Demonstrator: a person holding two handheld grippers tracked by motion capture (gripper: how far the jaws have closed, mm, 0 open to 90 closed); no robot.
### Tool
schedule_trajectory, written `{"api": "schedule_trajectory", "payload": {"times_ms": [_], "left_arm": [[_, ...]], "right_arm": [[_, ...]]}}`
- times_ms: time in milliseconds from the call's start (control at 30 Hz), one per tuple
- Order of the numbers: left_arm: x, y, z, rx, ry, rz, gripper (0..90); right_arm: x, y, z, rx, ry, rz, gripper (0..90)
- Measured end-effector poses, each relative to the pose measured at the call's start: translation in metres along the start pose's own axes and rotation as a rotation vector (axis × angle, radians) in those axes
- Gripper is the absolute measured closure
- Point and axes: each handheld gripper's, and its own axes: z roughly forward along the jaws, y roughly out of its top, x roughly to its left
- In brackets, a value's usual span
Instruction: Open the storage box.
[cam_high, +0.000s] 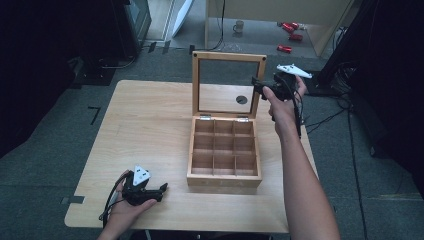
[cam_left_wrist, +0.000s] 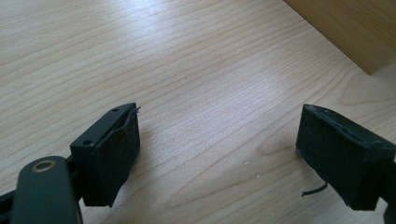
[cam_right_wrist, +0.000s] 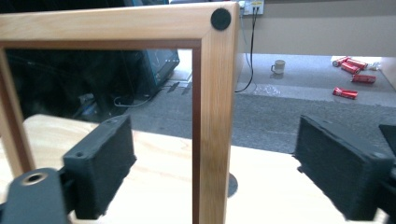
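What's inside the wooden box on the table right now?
The wooden box stands open; its nine compartments look empty. The front wall hides the floor of the nearest row, so something small there cannot be ruled out.

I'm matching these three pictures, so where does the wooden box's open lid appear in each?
High view: the lid stands upright at upper centre, behind the compartments.
Left gripper view: the lid is not in it; a corner of the box body is.
Right gripper view: its frame rises between the jaws.
Shared landmark: the table.
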Motion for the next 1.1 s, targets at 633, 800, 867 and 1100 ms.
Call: {"api": "schedule_trajectory", "payload": {"times_ms": [633,800,867,1100], "left_arm": [[0.000,0.000,0.000,0.002,0.000,0.004,14.1],[0.000,0.000,0.000,0.002,-0.001,0.003,14.0],[0.000,0.000,0.000,0.001,0.000,0.002,14.1],[-0.001,0.000,0.000,0.001,0.003,0.004,14.0]], "right_arm": [[0.001,-0.049,-0.070,0.029,0.070,-0.070,1.1],[-0.001,-0.068,-0.085,0.036,0.069,-0.063,1.2],[-0.002,-0.078,-0.093,0.043,0.069,-0.066,1.1],[-0.003,-0.096,-0.109,0.055,0.056,-0.090,1.2]]}}
